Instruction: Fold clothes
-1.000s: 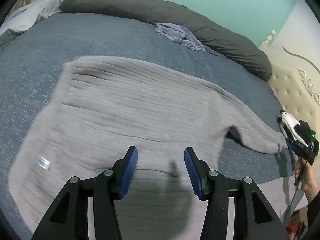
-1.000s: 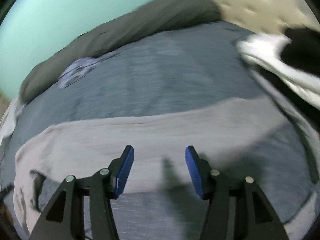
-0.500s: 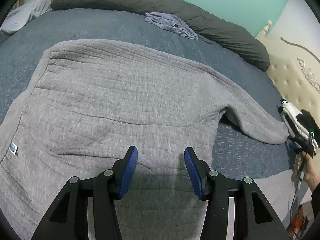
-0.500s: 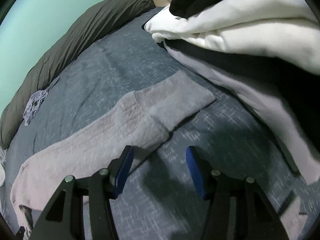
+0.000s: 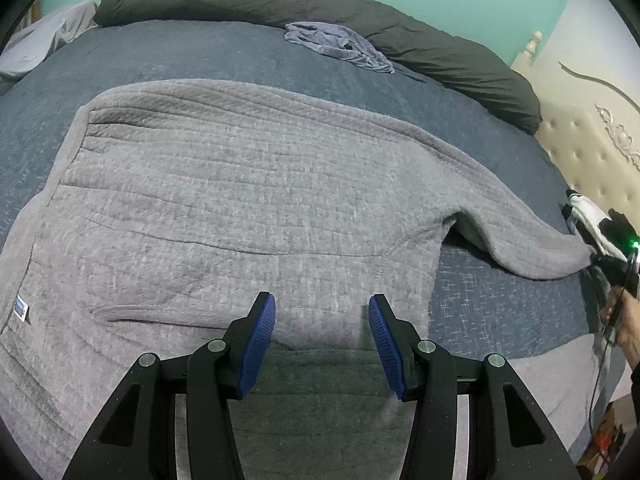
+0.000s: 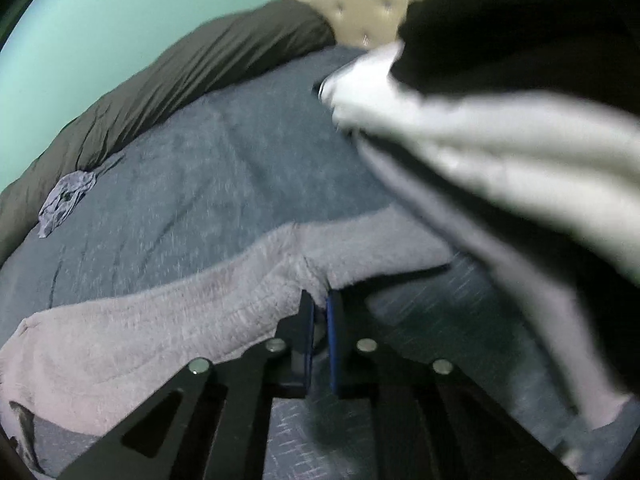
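Sweater: spread flat on the bed, one sleeve stretched toward the headboard.
Right gripper: fingers pinched tight on the sleeve near its cuff.
Left gripper: low over the sweater's body, fingers wide apart, holding nothing.
Fold tip: carry the sleeve across flat (no twisting), likely onto the body.

left tool: black arms | blue ribbed pads | silver screws
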Demonstrator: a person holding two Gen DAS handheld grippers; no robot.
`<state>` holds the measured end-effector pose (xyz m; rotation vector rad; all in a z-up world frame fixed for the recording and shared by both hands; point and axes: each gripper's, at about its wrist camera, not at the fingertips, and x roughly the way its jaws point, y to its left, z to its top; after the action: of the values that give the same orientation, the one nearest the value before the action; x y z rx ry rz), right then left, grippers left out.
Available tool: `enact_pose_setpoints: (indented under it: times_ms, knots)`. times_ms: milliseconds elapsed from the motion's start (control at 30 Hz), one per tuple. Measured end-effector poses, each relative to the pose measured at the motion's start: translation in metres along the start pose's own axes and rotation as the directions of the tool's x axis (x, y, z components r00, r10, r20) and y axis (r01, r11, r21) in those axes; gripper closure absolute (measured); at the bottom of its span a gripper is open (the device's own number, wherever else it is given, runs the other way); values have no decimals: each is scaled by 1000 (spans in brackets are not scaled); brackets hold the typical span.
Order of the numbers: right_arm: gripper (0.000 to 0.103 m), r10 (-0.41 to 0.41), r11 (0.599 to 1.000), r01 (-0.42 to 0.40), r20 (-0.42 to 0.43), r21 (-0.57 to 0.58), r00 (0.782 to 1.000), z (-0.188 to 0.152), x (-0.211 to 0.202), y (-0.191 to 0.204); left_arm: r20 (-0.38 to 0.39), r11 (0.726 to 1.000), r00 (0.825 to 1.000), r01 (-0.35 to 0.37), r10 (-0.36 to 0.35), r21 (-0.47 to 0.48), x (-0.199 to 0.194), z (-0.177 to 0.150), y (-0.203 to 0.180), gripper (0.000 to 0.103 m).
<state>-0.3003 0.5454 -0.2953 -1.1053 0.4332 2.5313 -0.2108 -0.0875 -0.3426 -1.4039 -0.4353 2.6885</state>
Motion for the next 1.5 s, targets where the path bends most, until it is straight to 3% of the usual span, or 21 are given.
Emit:
enact_pose_setpoints:
  times_ms: [133, 267, 333, 400, 433, 567, 633, 833, 967, 1200, 1333, 1400, 1500]
  knots:
    - [98, -79, 994, 77, -34, -77, 996, 6, 2, 3, 3, 1000, 1000, 1, -1, 5, -2, 0, -2, 50]
    - [96, -138, 989, 122, -204, -89, 969, -10, 36, -8, 5, 1000, 1000, 4, -4, 5, -3, -1, -2, 50]
    - [92, -133, 990, 121, -227, -66, 965, -13, 38, -13, 7, 1000, 1000, 7, -7, 5, -2, 0, -2, 50]
    - [67, -180, 982, 163, -204, -98, 962, -10, 29, -13, 8, 1000, 1000, 9, -9, 5, -2, 1, -2, 50]
    - [60, -204, 976, 184, -191, -113, 960, -8, 25, -12, 8, 1000, 1000, 11, -11, 5, -2, 1, -2, 50]
    - [58, -128, 971, 108, -85, -212, 988, 6, -8, 9, 11, 1000, 1000, 13, -13, 8, -3, 1, -4, 50]
    - [51, -76, 956, 53, -68, -288, 995, 13, -12, 26, 12, 1000, 1000, 13, -13, 10, -3, 1, -5, 50]
    - [50, 71, 894, -157, -213, -419, 975, 32, 40, 79, 15, 1000, 1000, 13, -14, 15, -4, 1, -8, 50]
    - [50, 86, 838, -193, -227, -510, 970, 34, 59, 101, 9, 1000, 1000, 10, -10, 19, -1, 1, -9, 50]
    - [46, 110, 766, -292, -331, -572, 937, 17, 80, 130, -1, 1000, 1000, 5, -5, 27, 4, -1, -11, 49]
    - [45, 51, 718, -279, -352, -637, 935, -1, 96, 143, -5, 1000, 1000, 10, -10, 24, 5, -1, -10, 48]
    - [49, 61, 707, -281, -340, -649, 939, -3, 96, 145, -6, 1000, 1000, 8, -8, 24, 6, -1, -11, 48]
    - [71, 74, 692, -282, -323, -664, 944, -5, 96, 147, -7, 1000, 1000, 5, -5, 25, 7, -1, -11, 48]
